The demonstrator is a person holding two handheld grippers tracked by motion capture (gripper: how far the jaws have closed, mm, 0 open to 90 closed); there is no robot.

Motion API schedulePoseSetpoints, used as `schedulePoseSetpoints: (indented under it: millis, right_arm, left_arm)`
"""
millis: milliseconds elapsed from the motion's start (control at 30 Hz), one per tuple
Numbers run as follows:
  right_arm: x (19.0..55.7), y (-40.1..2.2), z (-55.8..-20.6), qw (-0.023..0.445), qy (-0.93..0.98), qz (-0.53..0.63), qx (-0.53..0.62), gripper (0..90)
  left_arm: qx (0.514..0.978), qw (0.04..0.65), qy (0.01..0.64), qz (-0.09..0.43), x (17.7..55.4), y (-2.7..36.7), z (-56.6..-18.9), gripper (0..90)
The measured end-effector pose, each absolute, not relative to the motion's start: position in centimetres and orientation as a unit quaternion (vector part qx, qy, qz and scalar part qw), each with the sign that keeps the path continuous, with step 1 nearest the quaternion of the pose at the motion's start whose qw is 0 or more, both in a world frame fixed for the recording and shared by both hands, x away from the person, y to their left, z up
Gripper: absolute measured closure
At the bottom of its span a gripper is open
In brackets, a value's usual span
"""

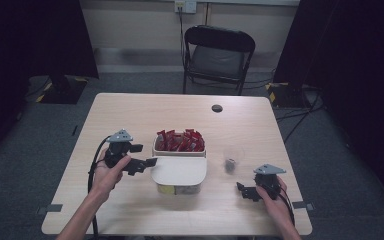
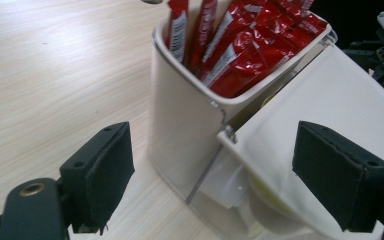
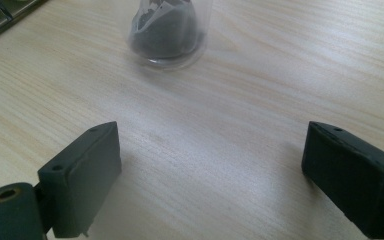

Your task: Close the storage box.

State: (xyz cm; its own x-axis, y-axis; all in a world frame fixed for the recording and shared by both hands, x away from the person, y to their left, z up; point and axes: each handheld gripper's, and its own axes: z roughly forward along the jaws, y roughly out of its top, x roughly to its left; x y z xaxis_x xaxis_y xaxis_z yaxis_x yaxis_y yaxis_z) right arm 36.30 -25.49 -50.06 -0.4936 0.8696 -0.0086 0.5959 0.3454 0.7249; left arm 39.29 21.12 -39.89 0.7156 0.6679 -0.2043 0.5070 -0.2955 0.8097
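The left hand-held gripper [image 1: 150, 162] has its jaws wide apart, with nothing between the pads. In the left gripper view the jaws stand on both sides of the box [image 2: 185, 125] and its lid [image 2: 330, 100], but they do not touch them. I judge it is aimed so because the hinge at the corner, in the middle of that view, is the place where the lid can be caught or the box steadied.

The box stands in the centre of the worktop [image 1: 130, 107] in the high view. It is full of red sachets [image 1: 180, 141] that stand upright, so they are easy to pick from above. The lid hangs open toward the lower edge of the frame, which leaves the sachets free.

The right hand-held gripper [image 1: 241, 189], at the lower right of the high view, is also open and empty, low over the bare wood. In front of it, at the upper left of the right gripper view, stands a clear cup [image 3: 167, 30] with something dark inside. The cup is near the box but apart from it, probably waiting to receive a sachet.
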Motion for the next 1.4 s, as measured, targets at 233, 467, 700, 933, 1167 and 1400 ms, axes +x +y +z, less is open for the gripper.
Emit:
schedulePoseSetpoints:
  millis: [233,467,700,933,1167,1400]
  right_arm:
    - [36.3,-25.5,-50.1,0.202,0.795,0.339,0.461,8.4]
    - [36.3,-25.5,-50.1,0.202,0.795,0.339,0.461,8.4]
    - [36.3,-25.5,-50.1,0.202,0.795,0.339,0.461,8.4]
    - [36.3,-25.5,-50.1,0.203,0.795,0.339,0.461,8.3]
    - [36.3,-25.5,-50.1,0.204,0.794,0.338,0.462,8.1]
    - [36.3,-25.5,-50.1,0.204,0.794,0.338,0.462,8.0]
  left_arm:
    - [0.791,0.445,0.407,0.105,39.2,23.4,-40.5,16.1]
    - [0.791,0.420,0.430,0.115,39.1,25.5,-42.2,16.4]
    - [0.790,0.401,0.448,0.124,38.6,27.2,-43.4,16.4]
    - [0.796,0.366,0.462,0.139,38.2,28.0,-45.5,16.4]
    - [0.808,0.329,0.470,0.135,37.7,28.7,-48.0,16.4]
    - [0.799,0.331,0.473,0.166,37.6,28.9,-49.4,15.9]
